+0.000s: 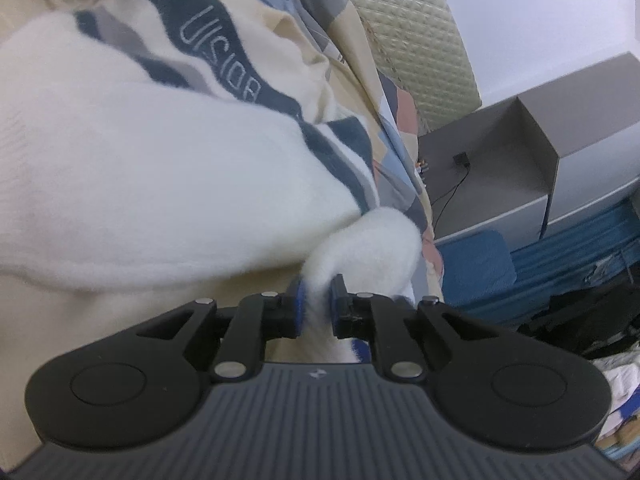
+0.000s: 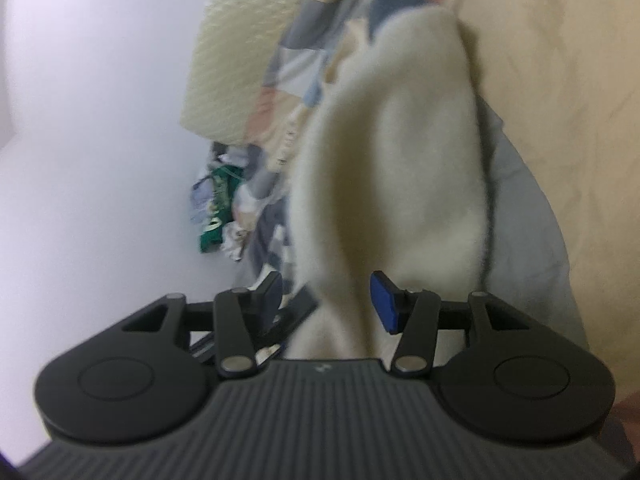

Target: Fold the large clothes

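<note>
Soft, even indoor light, no glare. Fisheye bends the edges; fabric beyond the right gripper [image 2: 326, 300] smears with blur, perhaps motion; the left view holds sharper.

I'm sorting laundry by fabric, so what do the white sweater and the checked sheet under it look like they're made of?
White sweater: fuzzy, matte, soft blurred nap, probably fleece or brushed knit. Checked sheet: smooth, thin, flat-printed, likely woven cotton; can't confirm.

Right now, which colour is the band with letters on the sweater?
Dark blue band, pale letters; clearest in the left wrist view.

Grey cabinet [image 1: 520, 152] with black cable [image 1: 448, 196] — blue cushion [image 1: 476, 268] below.
</note>
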